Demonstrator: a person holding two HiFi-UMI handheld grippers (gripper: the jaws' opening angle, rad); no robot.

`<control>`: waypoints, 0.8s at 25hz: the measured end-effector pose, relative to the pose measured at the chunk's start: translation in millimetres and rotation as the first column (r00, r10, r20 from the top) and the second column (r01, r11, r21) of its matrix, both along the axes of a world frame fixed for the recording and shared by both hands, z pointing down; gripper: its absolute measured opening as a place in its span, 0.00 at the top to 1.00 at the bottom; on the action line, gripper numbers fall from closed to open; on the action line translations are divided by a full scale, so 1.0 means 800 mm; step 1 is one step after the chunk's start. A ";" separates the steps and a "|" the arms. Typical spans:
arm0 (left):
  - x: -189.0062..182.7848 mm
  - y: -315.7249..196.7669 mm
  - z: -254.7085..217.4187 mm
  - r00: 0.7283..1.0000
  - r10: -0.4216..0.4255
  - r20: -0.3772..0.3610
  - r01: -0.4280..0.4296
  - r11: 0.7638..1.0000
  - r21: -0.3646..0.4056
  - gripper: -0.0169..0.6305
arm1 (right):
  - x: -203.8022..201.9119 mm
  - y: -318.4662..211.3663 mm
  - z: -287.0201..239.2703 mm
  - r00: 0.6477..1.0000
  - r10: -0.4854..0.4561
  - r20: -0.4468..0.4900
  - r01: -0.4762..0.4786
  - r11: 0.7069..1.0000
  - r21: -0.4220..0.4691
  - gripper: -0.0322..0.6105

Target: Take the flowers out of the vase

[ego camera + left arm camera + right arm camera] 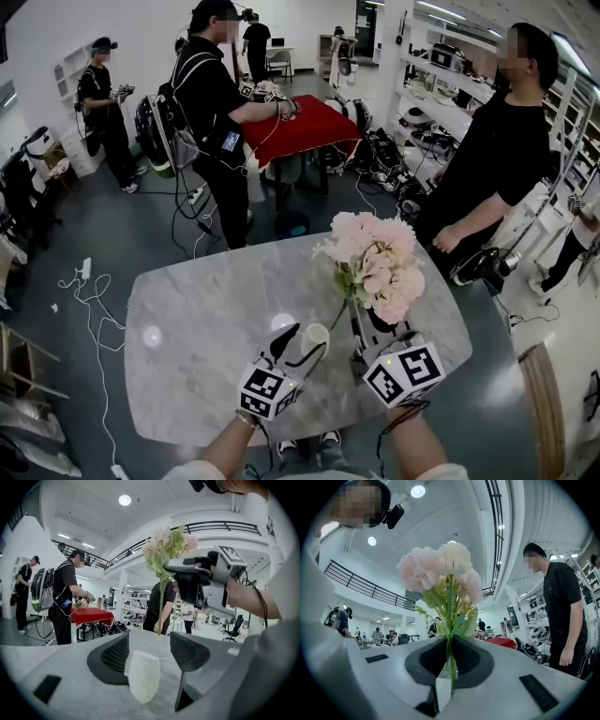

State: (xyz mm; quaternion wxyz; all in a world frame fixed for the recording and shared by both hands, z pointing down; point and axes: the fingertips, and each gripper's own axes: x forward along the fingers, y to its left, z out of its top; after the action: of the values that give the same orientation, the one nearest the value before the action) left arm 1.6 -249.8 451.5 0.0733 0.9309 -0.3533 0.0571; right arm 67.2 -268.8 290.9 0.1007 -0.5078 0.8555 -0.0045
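Observation:
A bunch of pink flowers [377, 264] is up over the marble table [187, 347]. My right gripper [360, 330] is shut on their green stems [450, 620], and the blooms [440, 569] rise just past its jaws. In the left gripper view the flowers [165, 545] hang from the right gripper [185, 576], and the stem's lower end [160, 629] hangs free beyond the vase. A small white vase [143, 674] leans between the jaws of my left gripper [147, 651], which is shut on it. In the head view the vase [318, 334] sits at the left gripper [302, 343], just left of the stems.
A person in black [502, 159] stands close to the table's far right corner. Further back, another person [211, 103] works at a red-covered table [305, 127] and a third [105, 108] stands at the left. Cables [89, 309] trail on the floor to the left.

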 end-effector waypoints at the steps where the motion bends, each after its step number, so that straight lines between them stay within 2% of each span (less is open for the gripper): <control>1: -0.001 0.000 -0.006 1.000 -0.006 -0.004 0.006 1.000 0.002 0.55 | 0.005 0.002 -0.001 1.000 0.003 -0.006 -0.003 1.000 0.003 0.92; 8: -0.010 -0.009 -0.047 0.997 -0.073 -0.012 0.073 0.997 0.013 0.73 | 0.036 0.012 -0.008 0.999 0.026 -0.045 -0.027 1.000 -0.012 0.92; 12: -0.005 -0.017 -0.066 0.991 -0.127 -0.033 0.127 0.992 0.004 0.87 | 0.066 0.019 -0.007 0.996 0.049 -0.081 -0.051 0.998 -0.027 0.92; 16: 0.012 -0.019 -0.075 0.989 -0.143 -0.031 0.144 0.990 0.007 0.94 | 0.096 0.032 0.002 0.990 0.078 -0.117 -0.085 0.995 -0.053 0.92; 20: 0.034 -0.016 -0.070 0.992 -0.124 -0.028 0.124 0.992 0.002 0.96 | 0.115 0.045 0.025 0.983 0.094 -0.158 -0.108 0.990 -0.085 0.92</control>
State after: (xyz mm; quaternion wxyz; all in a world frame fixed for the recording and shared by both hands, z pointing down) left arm 28.9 -262.6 395.7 0.0802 0.9079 -0.4096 0.0386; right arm 159.5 -233.1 311.1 0.0107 -0.5537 0.8326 -0.0004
